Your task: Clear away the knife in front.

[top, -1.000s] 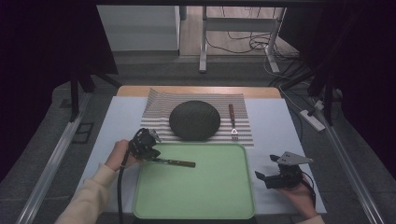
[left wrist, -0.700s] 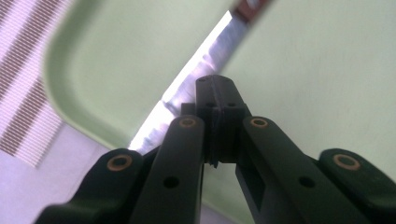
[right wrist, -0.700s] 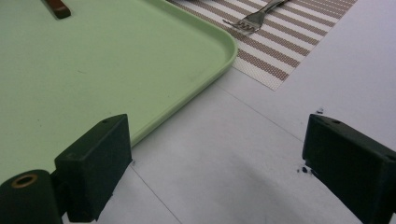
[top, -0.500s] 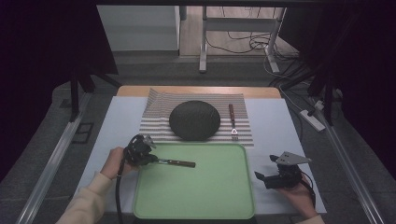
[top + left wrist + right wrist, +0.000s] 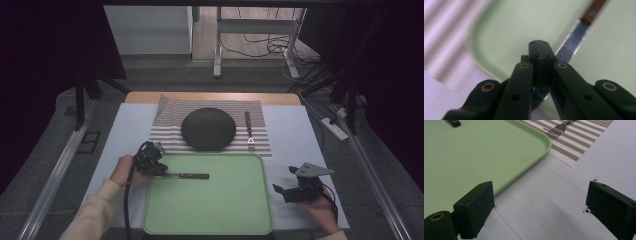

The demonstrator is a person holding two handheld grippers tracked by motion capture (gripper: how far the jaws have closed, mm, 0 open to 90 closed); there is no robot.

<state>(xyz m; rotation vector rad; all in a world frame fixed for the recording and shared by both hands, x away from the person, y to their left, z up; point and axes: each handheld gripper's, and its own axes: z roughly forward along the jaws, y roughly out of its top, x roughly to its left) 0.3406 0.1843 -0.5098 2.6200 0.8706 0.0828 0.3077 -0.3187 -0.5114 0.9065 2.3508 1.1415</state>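
High view | your left claw (image 5: 159, 171) clamped on knife (image 5: 187, 176) blade over tray (image 5: 225, 220); release pending | right claw (image 5: 281, 191) apart, idle; fork (image 5: 248, 129) beyond, untouched

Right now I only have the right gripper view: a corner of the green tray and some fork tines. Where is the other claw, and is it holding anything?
Observer: The left claw is at the left edge of the tray, shut on the blade of a knife.
Operator: Which way does that knife point?
Observer: Its brown handle reaches out over the tray toward the middle, and the blade end is at the claw.
Operator: What is next to the fork?
Observer: A dark round dish sits on the striped mat, just left of the fork in the high view.
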